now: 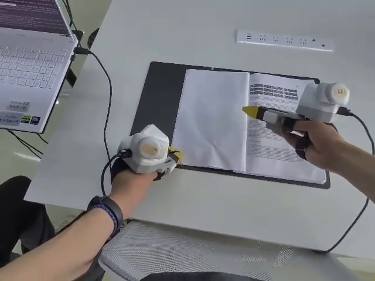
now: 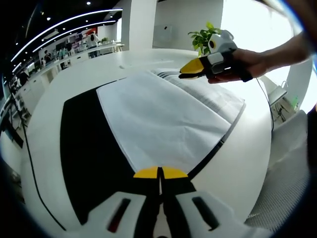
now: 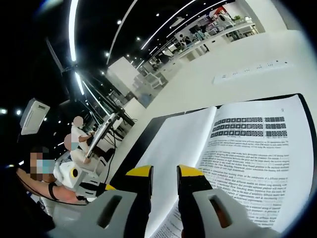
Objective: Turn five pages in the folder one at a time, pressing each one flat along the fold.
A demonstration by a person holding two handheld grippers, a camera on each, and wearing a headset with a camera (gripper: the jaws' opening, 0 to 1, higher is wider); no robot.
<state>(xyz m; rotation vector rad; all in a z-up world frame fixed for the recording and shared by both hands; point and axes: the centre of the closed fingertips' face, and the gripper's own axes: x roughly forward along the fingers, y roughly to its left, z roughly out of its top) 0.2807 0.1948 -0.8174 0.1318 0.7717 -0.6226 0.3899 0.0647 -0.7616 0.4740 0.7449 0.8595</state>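
While the closed left gripper (image 1: 174, 156) sits at the folder's (image 1: 155, 93) edge, the right gripper (image 1: 251, 111), slightly parted and empty, hovers above the fold (image 1: 246, 146), likely about to press down along it.

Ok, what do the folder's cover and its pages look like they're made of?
Folder cover: matte black, probably plastic or coated card; it lies flat with no glare. Pages: thin white paper, matte; they curve softly toward the fold.
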